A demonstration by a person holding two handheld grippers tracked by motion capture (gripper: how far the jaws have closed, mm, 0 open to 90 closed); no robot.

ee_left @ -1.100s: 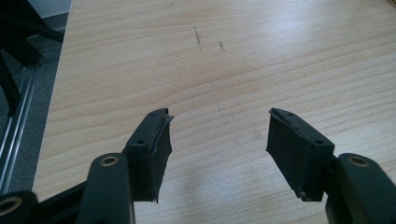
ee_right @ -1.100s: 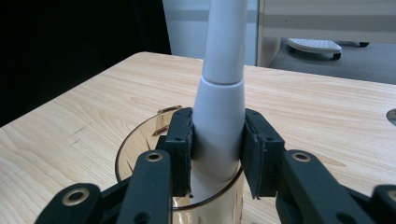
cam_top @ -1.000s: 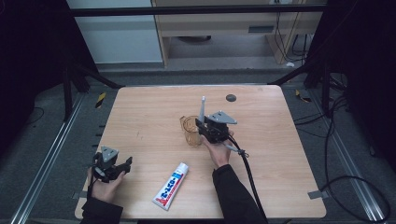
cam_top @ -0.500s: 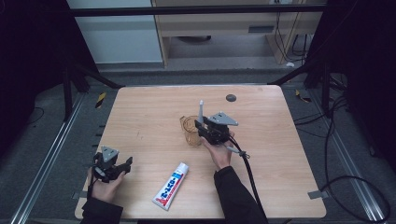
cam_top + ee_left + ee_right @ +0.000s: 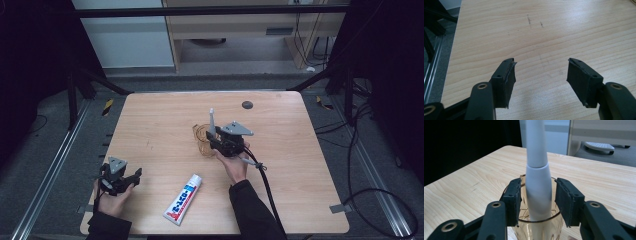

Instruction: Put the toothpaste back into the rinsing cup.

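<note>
A white toothbrush (image 5: 536,170) stands upright in an amber glass cup (image 5: 524,230) near the middle of the wooden table (image 5: 165,120). My right gripper (image 5: 537,192) straddles the toothbrush handle just above the cup's rim. Its jaws have just been opening, and a thin gap shows on each side of the handle. From above, the right gripper (image 5: 212,137) sits against the cup (image 5: 201,142) with the toothbrush (image 5: 212,120) rising in front of it. My left gripper (image 5: 132,175) rests at the table's near left corner, and the left gripper (image 5: 540,75) is open over bare wood.
A white toothpaste tube (image 5: 182,200) with red and blue print lies near the front edge, between the two hands. A small dark round spot (image 5: 246,105) marks the far side of the table. The right gripper's cable (image 5: 267,185) trails back over the front edge.
The toothbrush's top has sunk a little and shifted slightly left in the cup. Both hands have kept their places.
</note>
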